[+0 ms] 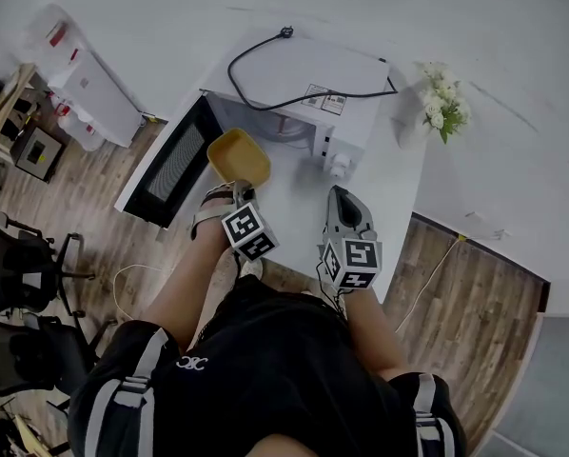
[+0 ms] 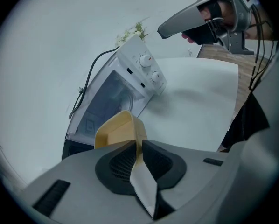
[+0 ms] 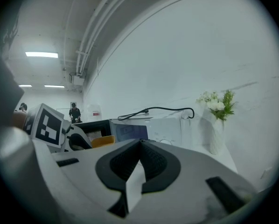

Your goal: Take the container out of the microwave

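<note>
A yellow container [image 1: 238,154] hangs in the air just in front of the white microwave's [image 1: 308,98] open cavity. My left gripper [image 1: 235,188] is shut on its near rim. In the left gripper view the container's wall [image 2: 117,130] is pinched between the two black pads [image 2: 159,161], and the microwave [image 2: 130,80] lies behind it. My right gripper [image 1: 340,194] hovers over the white table [image 1: 289,222] to the right, shut with nothing in it. In the right gripper view its jaws [image 3: 140,144] meet, and the container [image 3: 103,141] shows at the left.
The microwave door [image 1: 168,163] hangs open to the left, past the table's edge. A black power cord [image 1: 294,98] lies on the microwave's top. A white vase of flowers [image 1: 435,112] stands to its right. Office chairs [image 1: 23,265] stand on the wooden floor at the left.
</note>
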The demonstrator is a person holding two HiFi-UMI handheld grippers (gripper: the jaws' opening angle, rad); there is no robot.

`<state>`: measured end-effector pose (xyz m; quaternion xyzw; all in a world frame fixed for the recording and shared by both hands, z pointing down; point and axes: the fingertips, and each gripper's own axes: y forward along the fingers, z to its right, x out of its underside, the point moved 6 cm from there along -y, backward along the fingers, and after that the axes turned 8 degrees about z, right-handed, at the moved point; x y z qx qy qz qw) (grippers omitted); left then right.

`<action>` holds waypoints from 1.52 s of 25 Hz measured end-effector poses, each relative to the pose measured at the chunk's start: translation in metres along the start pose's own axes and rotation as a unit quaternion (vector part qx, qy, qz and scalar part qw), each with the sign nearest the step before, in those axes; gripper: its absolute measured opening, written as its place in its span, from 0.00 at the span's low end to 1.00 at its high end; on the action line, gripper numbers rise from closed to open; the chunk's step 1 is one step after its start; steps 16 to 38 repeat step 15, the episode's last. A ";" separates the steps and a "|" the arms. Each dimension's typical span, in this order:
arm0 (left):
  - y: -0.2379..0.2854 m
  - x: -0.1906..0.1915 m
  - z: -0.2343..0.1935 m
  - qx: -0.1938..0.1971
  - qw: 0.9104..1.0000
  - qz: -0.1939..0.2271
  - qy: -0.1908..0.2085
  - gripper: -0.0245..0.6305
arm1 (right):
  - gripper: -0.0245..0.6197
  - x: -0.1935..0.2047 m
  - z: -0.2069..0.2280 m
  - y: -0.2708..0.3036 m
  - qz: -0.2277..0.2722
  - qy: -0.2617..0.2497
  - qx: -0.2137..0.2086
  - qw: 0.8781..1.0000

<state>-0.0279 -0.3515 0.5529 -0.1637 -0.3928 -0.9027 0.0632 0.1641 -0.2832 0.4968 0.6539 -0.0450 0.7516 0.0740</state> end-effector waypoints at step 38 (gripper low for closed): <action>-0.005 0.005 -0.005 -0.002 1.000 0.004 0.002 0.13 | 0.04 0.000 -0.008 -0.001 -0.003 -0.005 0.002 1.000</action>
